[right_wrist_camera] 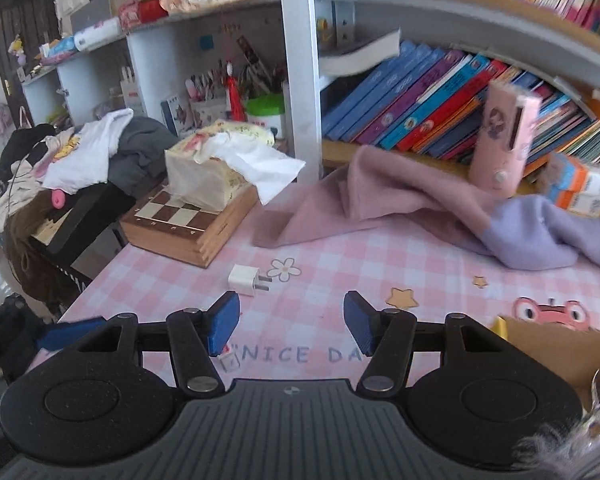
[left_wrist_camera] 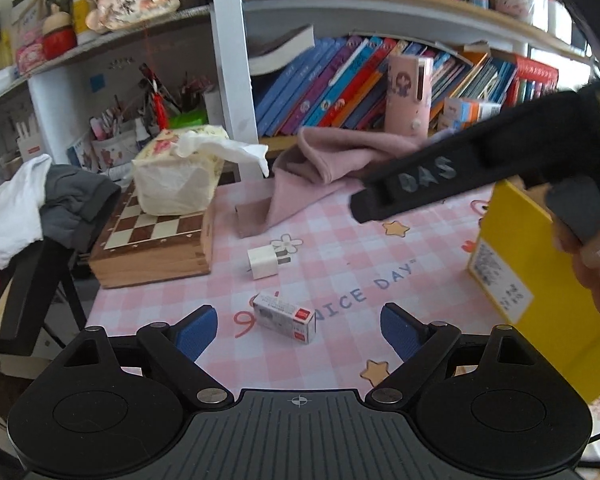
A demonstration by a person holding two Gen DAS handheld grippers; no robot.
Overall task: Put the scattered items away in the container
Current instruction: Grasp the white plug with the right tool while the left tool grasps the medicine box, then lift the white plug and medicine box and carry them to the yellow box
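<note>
both claws are held released with nothing gripped: the left gripper [left_wrist_camera: 298,330] above a small staple box [left_wrist_camera: 285,316], the right gripper [right_wrist_camera: 291,326] near a white charger plug [right_wrist_camera: 245,280]; the yellow container [left_wrist_camera: 540,280] is seen at right

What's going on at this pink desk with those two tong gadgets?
A person holds tongs in each hand and is tidying small items into a yellow box. Both tongs are open and empty right now. The left tongs hang just above a small carton on the pink tablecloth, with a white plug lying a little beyond it. The right tongs hover nearby over the cloth. Neither item is in the box yet.
</note>
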